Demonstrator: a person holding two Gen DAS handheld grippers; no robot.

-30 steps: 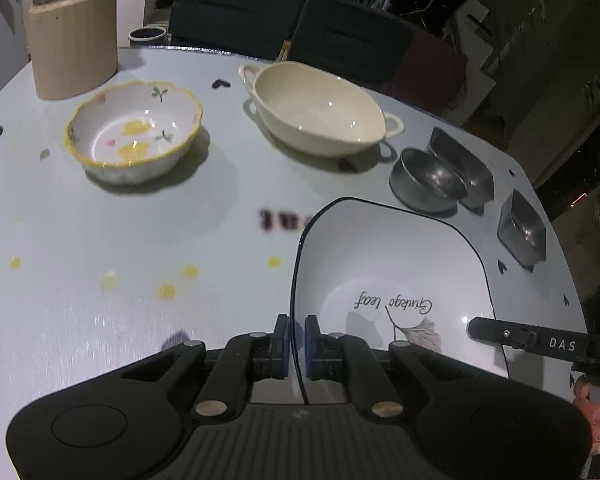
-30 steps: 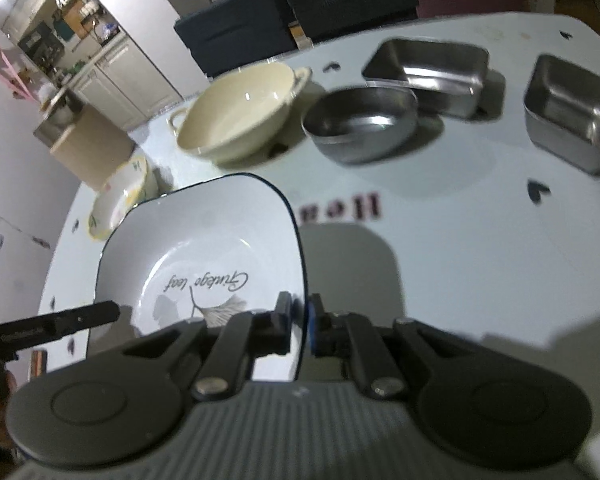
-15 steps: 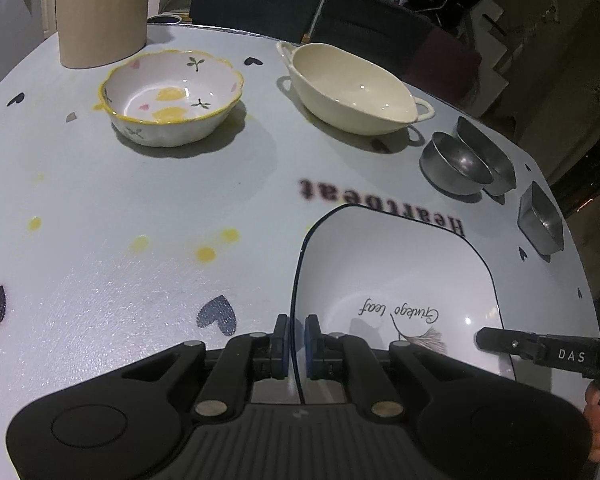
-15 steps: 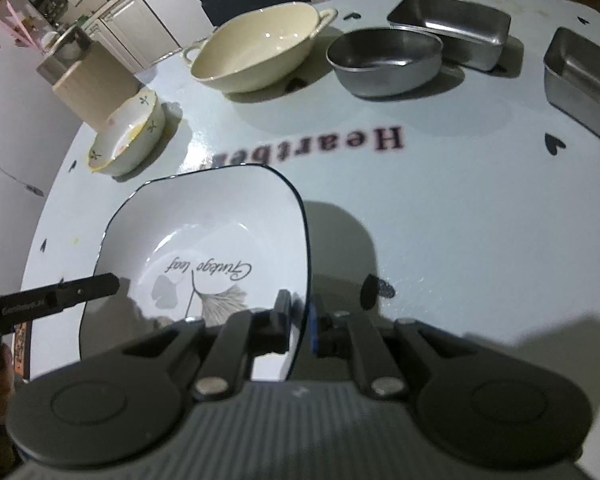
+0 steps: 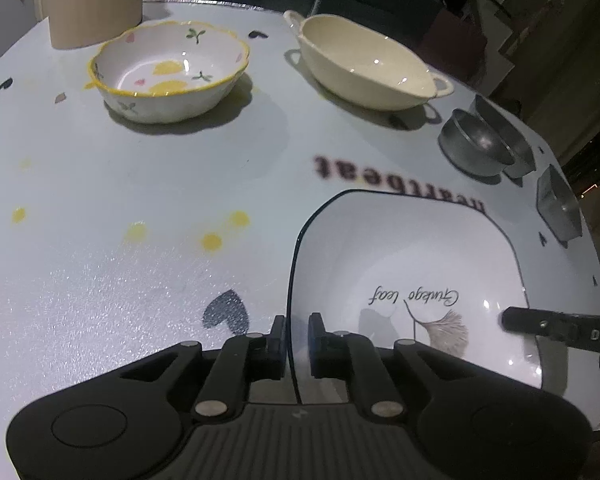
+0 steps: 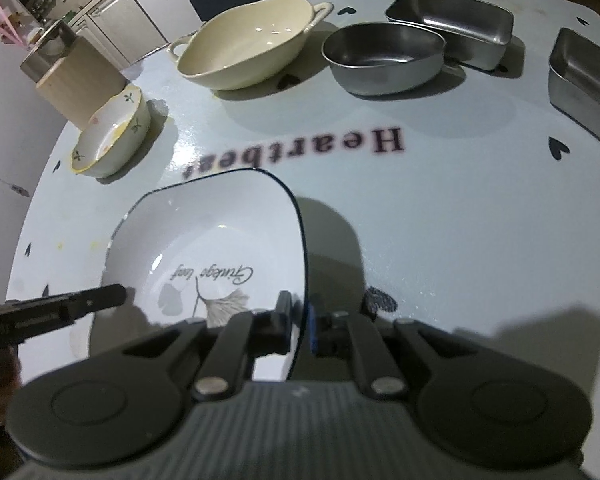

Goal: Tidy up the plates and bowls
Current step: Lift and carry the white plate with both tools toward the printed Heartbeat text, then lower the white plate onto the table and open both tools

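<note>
The table (image 5: 140, 184), pale with printed hearts and lettering, fills both views. The square plate (image 5: 412, 256), white with a dark rim line, occupies the lower right of the left wrist view and the lower left of the right wrist view; whether it rests on the table or is just clear of it cannot be told. The cream dish (image 5: 364, 64) sits at upper centre, the yellow-rimmed bowl (image 5: 168, 72) at upper left, and the steel bowl (image 6: 384, 56) and two steel trays (image 6: 452, 20) at upper right. The left gripper (image 5: 297, 340) pinches the plate's left rim; the right gripper (image 6: 299, 324) pinches the opposite rim. Judgement: the plate is glazed ceramic, therefore stiff, fairly heavy, slippery and liable to chip. Hold it at two opposite rim edges, as here, with the pads (image 5: 278, 342) seated fully over the rim. Keep it level, since a one-sided grip would likely let it pivot and slide.
</note>
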